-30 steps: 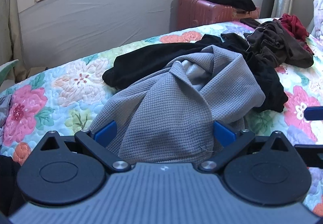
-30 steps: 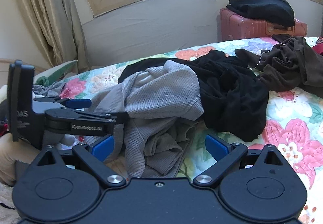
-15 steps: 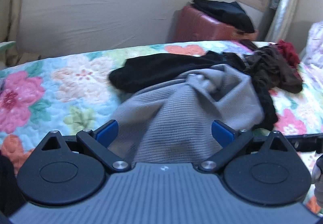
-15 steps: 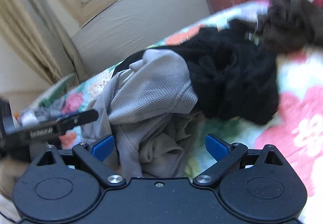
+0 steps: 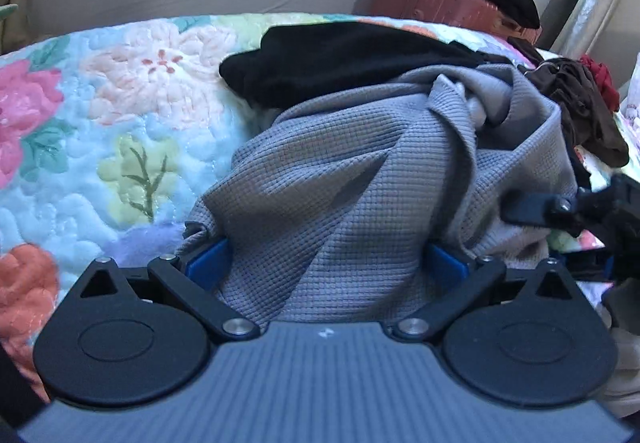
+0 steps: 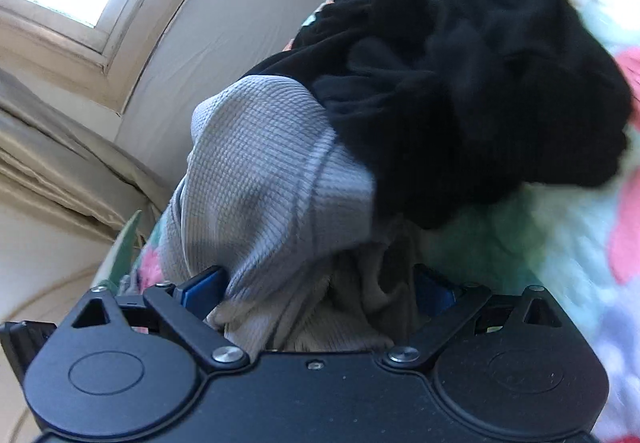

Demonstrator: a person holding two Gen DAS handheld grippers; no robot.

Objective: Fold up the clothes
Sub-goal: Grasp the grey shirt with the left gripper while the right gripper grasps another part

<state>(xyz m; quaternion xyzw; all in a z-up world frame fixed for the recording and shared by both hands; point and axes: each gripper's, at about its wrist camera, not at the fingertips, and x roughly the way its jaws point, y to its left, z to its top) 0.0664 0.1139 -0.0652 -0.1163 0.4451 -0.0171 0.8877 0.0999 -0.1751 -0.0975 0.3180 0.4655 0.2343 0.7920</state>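
You have pushed both wide-open grippers, left gripper (image 5: 326,263) and right gripper (image 6: 316,289), into the crumpled grey shirt (image 5: 380,179); neither grips yet.

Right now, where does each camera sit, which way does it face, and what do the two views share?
Left wrist: on the left gripper, looking across the floral quilt at the grey waffle-knit top; own fingers and the right gripper show.
Right wrist: on the right gripper, tilted, facing the same top and the black garment; only its own fingers show.
Shared: top, black garment, quilt.
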